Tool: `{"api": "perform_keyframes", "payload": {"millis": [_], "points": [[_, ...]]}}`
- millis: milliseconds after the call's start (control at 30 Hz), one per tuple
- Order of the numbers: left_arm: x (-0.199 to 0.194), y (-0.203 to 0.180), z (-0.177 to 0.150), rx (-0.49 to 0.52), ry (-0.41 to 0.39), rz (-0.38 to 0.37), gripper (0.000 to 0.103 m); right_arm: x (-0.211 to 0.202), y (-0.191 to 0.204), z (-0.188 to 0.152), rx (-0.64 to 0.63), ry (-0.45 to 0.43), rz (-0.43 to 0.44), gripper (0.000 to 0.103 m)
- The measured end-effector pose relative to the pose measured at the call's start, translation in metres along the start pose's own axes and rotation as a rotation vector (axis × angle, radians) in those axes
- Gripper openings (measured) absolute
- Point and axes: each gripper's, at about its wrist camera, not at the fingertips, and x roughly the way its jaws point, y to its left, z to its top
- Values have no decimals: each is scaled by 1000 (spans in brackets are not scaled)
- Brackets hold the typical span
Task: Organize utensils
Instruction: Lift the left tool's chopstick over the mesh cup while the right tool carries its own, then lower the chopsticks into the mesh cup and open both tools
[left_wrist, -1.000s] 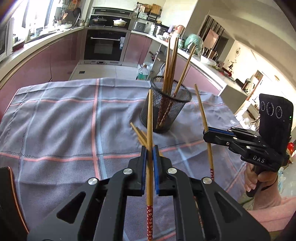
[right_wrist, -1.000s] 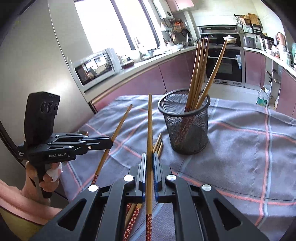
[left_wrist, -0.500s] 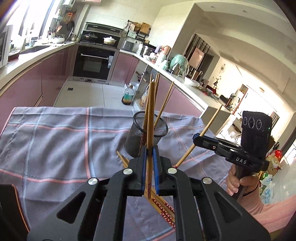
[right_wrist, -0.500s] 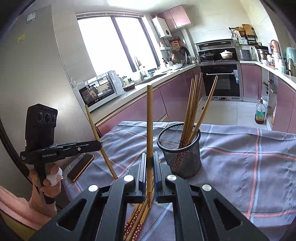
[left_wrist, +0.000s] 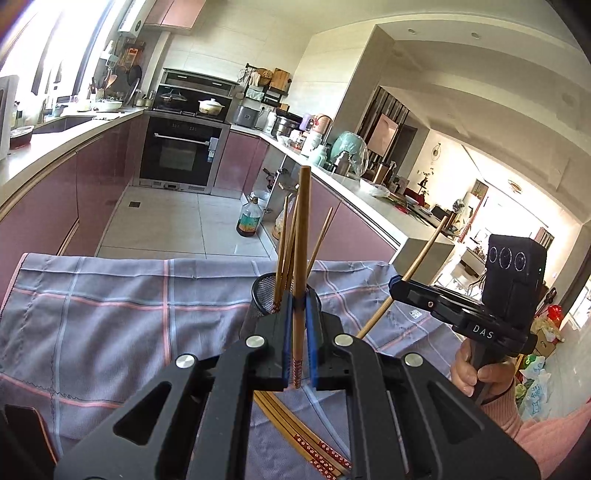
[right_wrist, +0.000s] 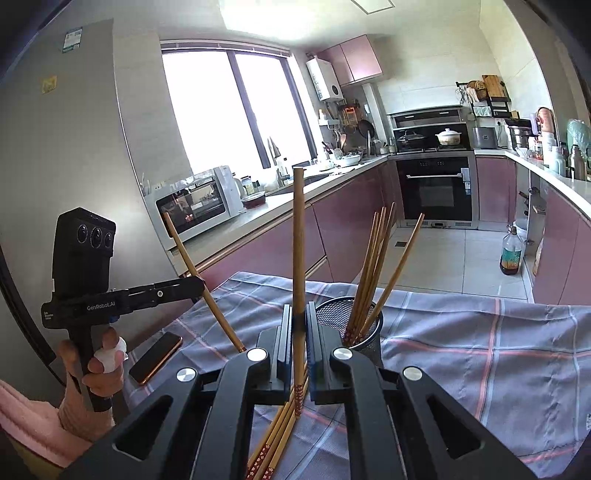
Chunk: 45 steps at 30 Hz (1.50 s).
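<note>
My left gripper (left_wrist: 298, 300) is shut on a bamboo chopstick (left_wrist: 303, 229) that stands nearly upright, its red patterned end hanging just below the pads. Right behind it is the black mesh cup (left_wrist: 264, 293) holding several chopsticks. My right gripper (right_wrist: 298, 314) is shut on a second chopstick (right_wrist: 298, 240), also upright, with the mesh cup (right_wrist: 369, 347) just to its right. Each gripper shows in the other's view: the right gripper (left_wrist: 392, 285) with its slanted chopstick (left_wrist: 419, 260), and the left gripper (right_wrist: 201, 284) likewise. Loose chopsticks (left_wrist: 306, 443) lie on the cloth below.
A grey-blue checked cloth (left_wrist: 110, 314) covers the table. A phone (right_wrist: 155, 356) lies near the left edge, by the hand (right_wrist: 103, 369) that grips the left tool. Kitchen counters, an oven (right_wrist: 432, 188) and an oil bottle (right_wrist: 511, 254) on the floor lie beyond.
Both grippers have risen and tipped upward, each carrying its chopstick up off the cloth. The mesh cup now sits lower in both views. Both stay shut.
</note>
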Motion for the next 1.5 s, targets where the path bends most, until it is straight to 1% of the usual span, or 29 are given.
{"api": "perform_keyframes", "payload": {"millis": [467, 700, 833, 933, 1133, 1400, 1500], "points": [[0, -19, 42, 63, -65, 10, 8, -4, 0, 32, -31, -71, -27, 6], [1, -23, 58, 76, -94, 38, 8, 0, -4, 49, -44, -96, -52, 5], [5, -24, 67, 76, -96, 50, 8, 6, -7, 54, -51, -99, -73, 5], [12, -26, 69, 92, -82, 73, 8, 14, -9, 56, -52, -87, -84, 5], [32, -30, 64, 114, -15, 95, 8, 32, -11, 53, -58, -42, -103, 5], [69, -23, 58, 139, 88, 124, 8, 54, -12, 43, -63, 51, -123, 5], [84, -23, 54, 155, 131, 120, 8, 63, -15, 39, -52, 95, -127, 6]]}}
